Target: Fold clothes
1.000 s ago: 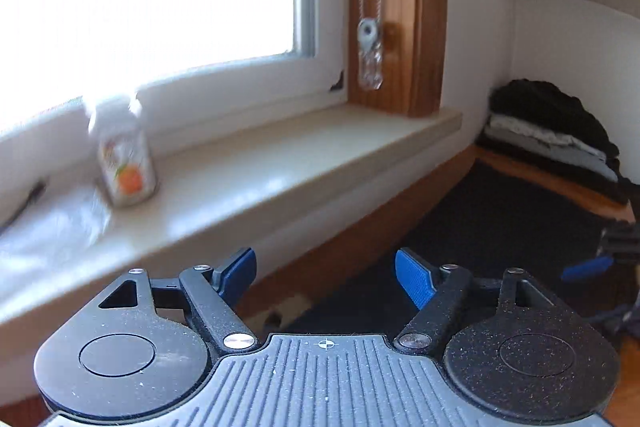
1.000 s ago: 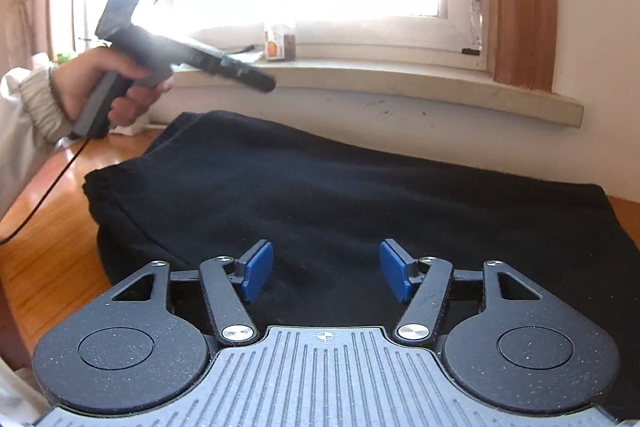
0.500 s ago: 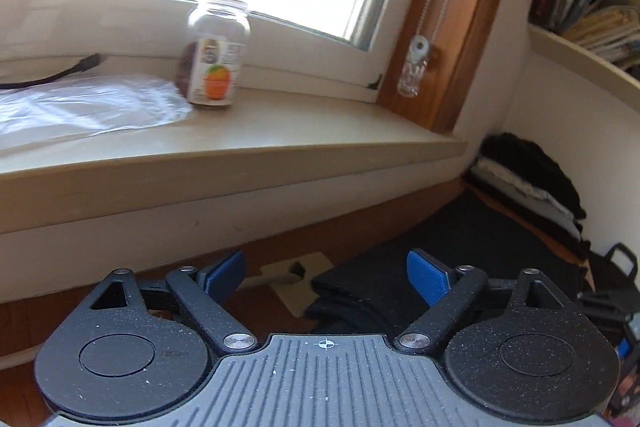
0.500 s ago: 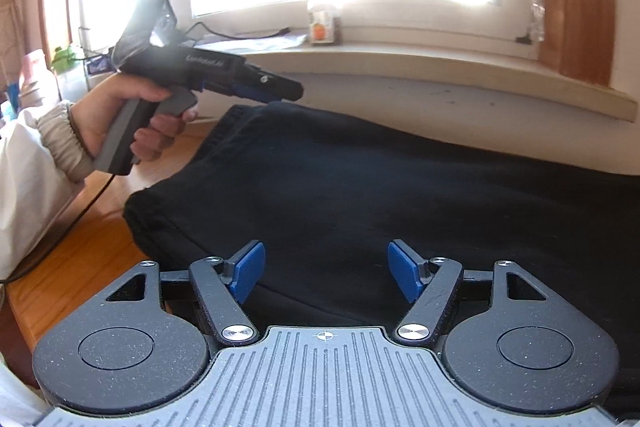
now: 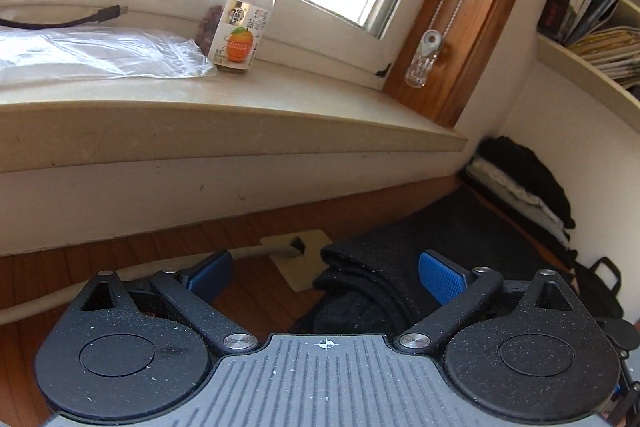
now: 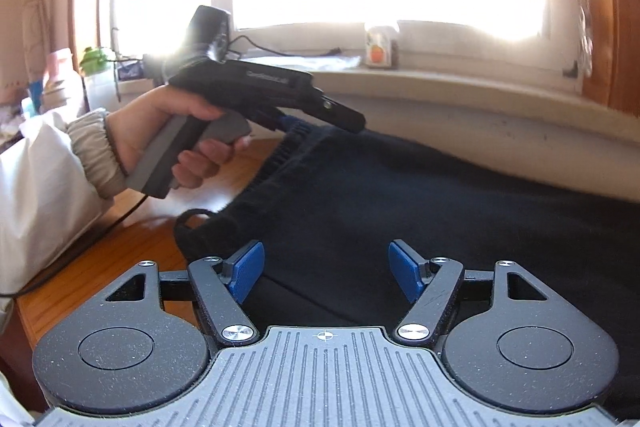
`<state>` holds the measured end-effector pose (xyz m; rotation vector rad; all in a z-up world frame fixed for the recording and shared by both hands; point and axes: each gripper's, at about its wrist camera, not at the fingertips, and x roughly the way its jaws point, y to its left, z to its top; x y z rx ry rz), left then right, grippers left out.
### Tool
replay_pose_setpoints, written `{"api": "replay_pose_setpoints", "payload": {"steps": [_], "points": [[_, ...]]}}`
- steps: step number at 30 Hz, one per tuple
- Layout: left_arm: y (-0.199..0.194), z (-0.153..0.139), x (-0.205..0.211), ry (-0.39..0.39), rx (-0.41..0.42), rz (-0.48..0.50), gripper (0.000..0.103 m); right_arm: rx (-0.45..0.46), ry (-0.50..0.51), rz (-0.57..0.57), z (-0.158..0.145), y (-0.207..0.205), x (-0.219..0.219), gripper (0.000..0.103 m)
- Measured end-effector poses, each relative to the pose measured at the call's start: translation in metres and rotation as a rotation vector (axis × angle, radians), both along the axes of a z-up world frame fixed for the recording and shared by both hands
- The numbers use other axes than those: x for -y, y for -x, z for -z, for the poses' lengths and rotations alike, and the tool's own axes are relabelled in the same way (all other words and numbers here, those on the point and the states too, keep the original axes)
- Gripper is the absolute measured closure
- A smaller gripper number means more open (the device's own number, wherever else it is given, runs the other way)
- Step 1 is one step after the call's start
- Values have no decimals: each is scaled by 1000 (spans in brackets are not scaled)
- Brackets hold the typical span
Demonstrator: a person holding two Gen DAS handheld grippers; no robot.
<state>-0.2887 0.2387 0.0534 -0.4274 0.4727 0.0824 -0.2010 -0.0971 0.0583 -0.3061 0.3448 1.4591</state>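
Note:
A black garment (image 6: 400,195) lies spread on the wooden surface (image 6: 100,267) under the window sill. Its ribbed left end and a cord loop (image 6: 192,223) are at the left. My right gripper (image 6: 327,273) is open just above the garment's near edge, with the cloth under the gap and not pinched. A hand (image 6: 176,123) holds my left gripper (image 6: 320,117) over the garment's far left corner. In the left wrist view the left gripper (image 5: 325,277) hangs above that bunched corner (image 5: 372,259); its jaws are opening wide and the pads touch nothing.
A sill (image 5: 280,107) carries a small bottle (image 5: 242,23), a clear plastic bag (image 5: 92,53) and a black cable (image 5: 60,21). A stack of folded clothes (image 5: 524,183) sits in the right corner under a bookshelf (image 5: 588,27). A white cable enters a floor plate (image 5: 298,255).
The left gripper rolled level, dipped toward the garment's corner and spread its jaws wider. The right gripper slid left along the garment's near edge, its jaws a little wider.

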Motion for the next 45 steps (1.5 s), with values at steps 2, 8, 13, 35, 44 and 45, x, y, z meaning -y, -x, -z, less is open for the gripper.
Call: {"api": "replay_pose_setpoints", "payload": {"steps": [2,8,13,35,44,45], "points": [[-1,2,0,-5,-13,-6,2,34,-9,-5,-4,5,5,27],[-1,6,0,5,-35,0,2,61,36,-34,-6,13,6,24],[-3,10,-1,11,-63,4,0,144,74,-107,-4,32,3,24],[-5,21,-1,87,-114,129,24,467,98,-271,9,62,-25,43],[-6,22,6,68,-130,171,29,481,88,-295,10,57,-29,43],[-7,21,8,61,-133,177,30,450,94,-293,9,53,-32,43]]}}
